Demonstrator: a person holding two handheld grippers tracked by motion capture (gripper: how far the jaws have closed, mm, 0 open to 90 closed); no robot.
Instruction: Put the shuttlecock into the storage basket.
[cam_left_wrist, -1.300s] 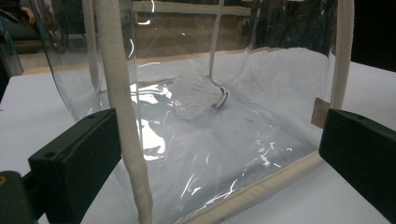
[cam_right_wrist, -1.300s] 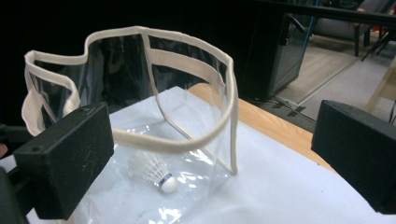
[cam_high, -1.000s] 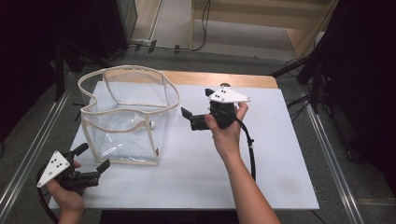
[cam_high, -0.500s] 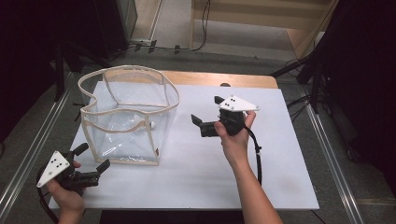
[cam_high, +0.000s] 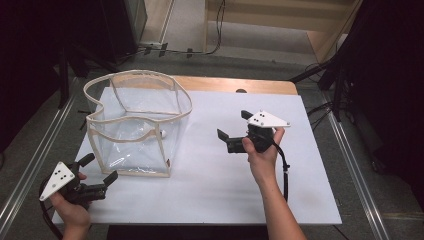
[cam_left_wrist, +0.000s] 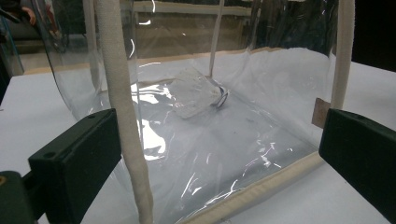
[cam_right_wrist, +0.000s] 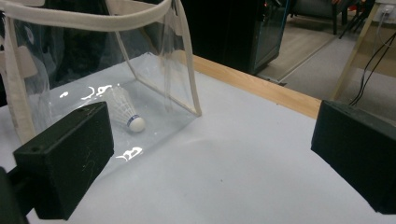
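- On the table (cam_high: 210, 200), white sheet over it, a clear bag (cam_high: 135, 125) with cream piping stood open at the far-left part; wood edge of the table showed behind it.
- Inside the bag: a shuttlecock (cam_right_wrist: 122, 108) lay on its side on the bag floor, cork end toward the bag's right wall; in the left gripper view it (cam_left_wrist: 198, 91) sat toward the back of the bag.
- Left gripper (cam_high: 97, 170) sat just off the bag's near-left corner, held in the left hand (cam_high: 70, 212) at the table's near edge. Jaws spread wide, nothing between them touching; in its own view the bag's corner piping stood between the jaws, apart from both.
- Right gripper (cam_high: 231, 129) was right of the bag, well apart from it, held up in the right hand (cam_high: 260, 152), pointed toward the bag. Jaws spread, empty.
- Right gripper's cable (cam_high: 286, 172) trailed back along the forearm.
- Small tan tag (cam_left_wrist: 320, 112) on the bag's near seam, close to the left gripper's right jaw in its view.
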